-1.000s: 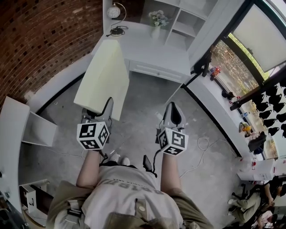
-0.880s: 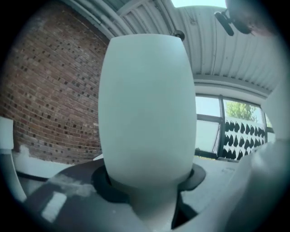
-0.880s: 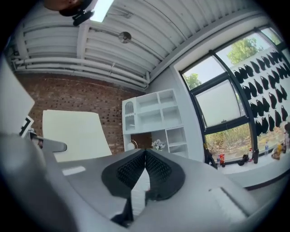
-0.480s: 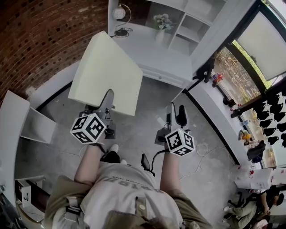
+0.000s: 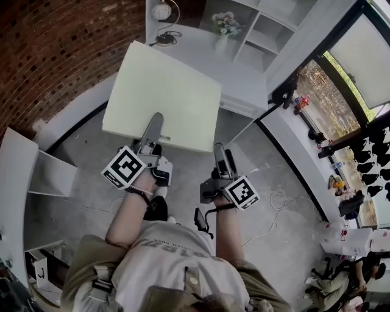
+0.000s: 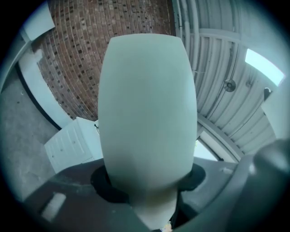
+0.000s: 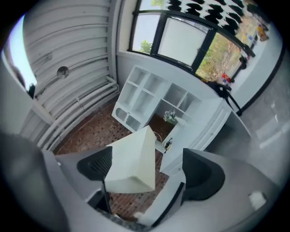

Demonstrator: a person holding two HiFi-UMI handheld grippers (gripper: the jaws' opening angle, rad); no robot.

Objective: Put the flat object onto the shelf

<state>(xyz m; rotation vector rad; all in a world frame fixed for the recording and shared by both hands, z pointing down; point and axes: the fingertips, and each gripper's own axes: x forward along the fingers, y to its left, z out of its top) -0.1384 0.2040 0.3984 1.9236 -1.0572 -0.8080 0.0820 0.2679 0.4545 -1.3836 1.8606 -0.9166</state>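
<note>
**Pale cream flat rectangular board held level in front of the white desk, pinched at its near edge.**

The left gripper has its fingers clamped on the board's near edge, one finger lying on top. The right gripper sits just beside the near right corner. Its fingers have just been opening and stand spread, with the corner showing in the gap and no pad pressing on it. The board's far edge overlaps the desk's front in the head view. On the tabletop stand a white shelf unit of open compartments, a vase of flowers and a round clock. Left of the desk curves a red brick wall. Below the board lies open grey concrete floor.
</note>
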